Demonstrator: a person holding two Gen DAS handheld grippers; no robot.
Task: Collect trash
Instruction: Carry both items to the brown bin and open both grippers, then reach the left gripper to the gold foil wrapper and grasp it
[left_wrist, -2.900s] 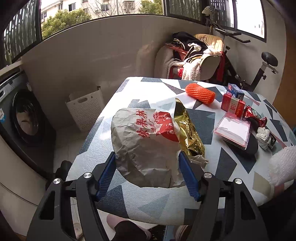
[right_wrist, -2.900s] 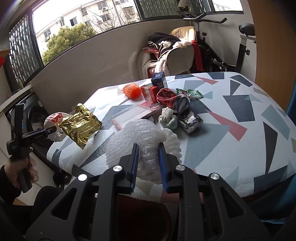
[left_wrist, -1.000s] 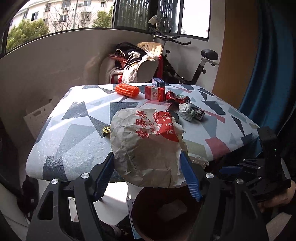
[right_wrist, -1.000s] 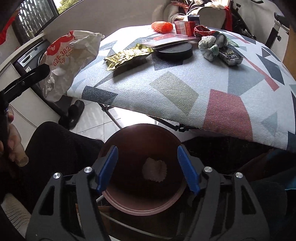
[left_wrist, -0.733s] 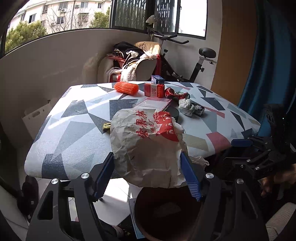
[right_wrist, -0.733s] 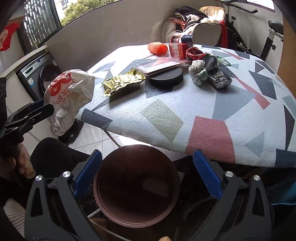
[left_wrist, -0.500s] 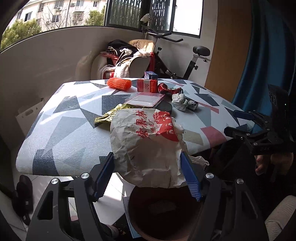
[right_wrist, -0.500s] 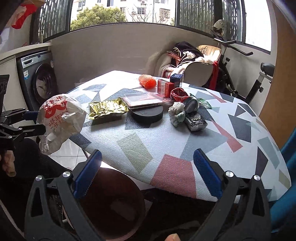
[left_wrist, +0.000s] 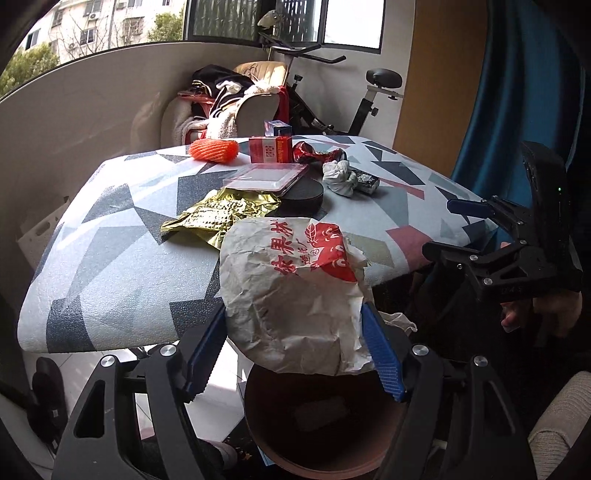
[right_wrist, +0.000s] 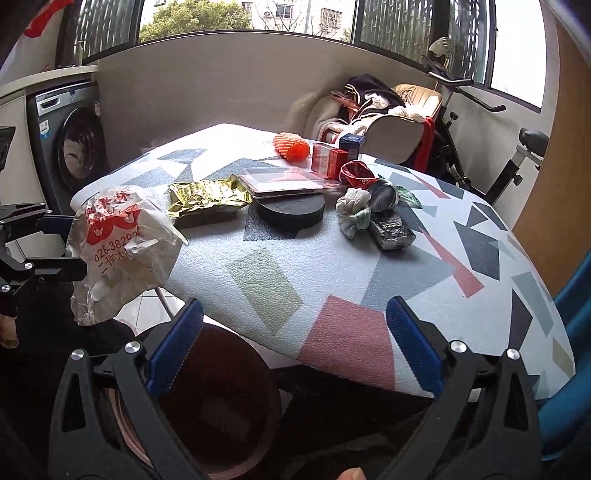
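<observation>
While the left gripper (left_wrist: 295, 343) clamps the paper bag (left_wrist: 295, 291) above the bin (left_wrist: 321, 428) — right gripper (right_wrist: 291, 347) gapes.

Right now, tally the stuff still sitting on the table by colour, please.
Red or orange: 3, namely orange foam net, red box, red wrapper
Gold: 1, gold foil bag
Blue: 1, blue box
Black: 2, black round lid, dark packet
White: 1, crumpled tissue
Silver: 1, can
Clear: 1, clear tray
Total: 10

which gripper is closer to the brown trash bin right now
Left. The left gripper holds the crumpled paper bag directly above the bin; the right gripper is open, off to the bin's side.
</observation>
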